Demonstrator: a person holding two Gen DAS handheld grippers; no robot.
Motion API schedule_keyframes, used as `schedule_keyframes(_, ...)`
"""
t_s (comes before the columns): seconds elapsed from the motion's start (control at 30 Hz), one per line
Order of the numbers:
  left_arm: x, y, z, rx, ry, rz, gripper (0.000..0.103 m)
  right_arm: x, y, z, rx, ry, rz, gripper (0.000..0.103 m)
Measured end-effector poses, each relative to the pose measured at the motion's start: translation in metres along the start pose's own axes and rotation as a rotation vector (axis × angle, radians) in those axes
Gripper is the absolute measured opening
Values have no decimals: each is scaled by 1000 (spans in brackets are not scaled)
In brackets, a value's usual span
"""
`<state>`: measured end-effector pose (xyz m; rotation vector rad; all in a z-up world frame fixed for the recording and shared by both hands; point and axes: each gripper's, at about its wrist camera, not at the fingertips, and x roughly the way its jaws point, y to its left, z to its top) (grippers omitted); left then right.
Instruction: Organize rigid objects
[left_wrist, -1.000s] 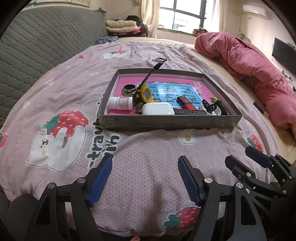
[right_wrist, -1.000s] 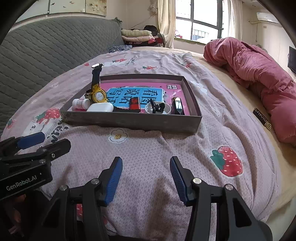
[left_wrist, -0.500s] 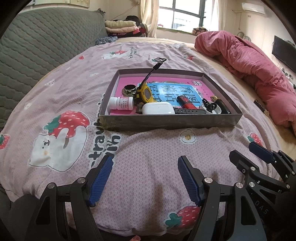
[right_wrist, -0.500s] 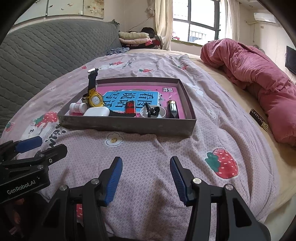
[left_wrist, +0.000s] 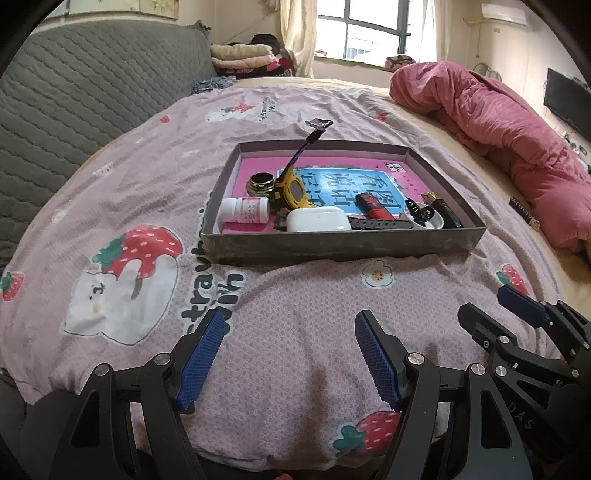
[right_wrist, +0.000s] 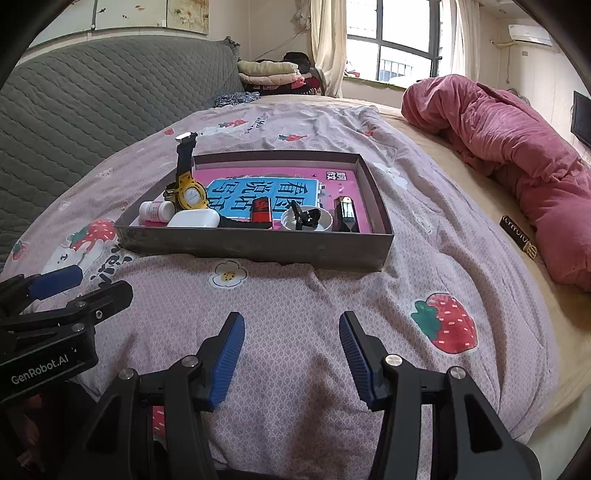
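A shallow grey box lies on the bed. It holds a yellow watch, a white pill bottle, a white earbud case, a round metal tin, a red item, a white dish with a black clip and a black item. My left gripper and right gripper are both open and empty, hovering over the bedspread in front of the box.
The pink strawberry-print bedspread covers the bed. A red quilt is bunched at the right. A grey quilted headboard stands at the left. A small black label lies near the quilt.
Both grippers have drawn back slightly from the box and stay open. The things in the box have not moved.
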<state>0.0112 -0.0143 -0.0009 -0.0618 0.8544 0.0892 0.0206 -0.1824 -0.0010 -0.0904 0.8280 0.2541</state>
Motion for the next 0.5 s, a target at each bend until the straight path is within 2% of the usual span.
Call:
schedule_keyframes(0.3,2,-1,1,9,6,19,74,3,-4,0,11,12,-6,53)
schedule_keyframes(0.5,7,5,5,-8,-1,-6,75,6,-9,1,27,16,-8,53)
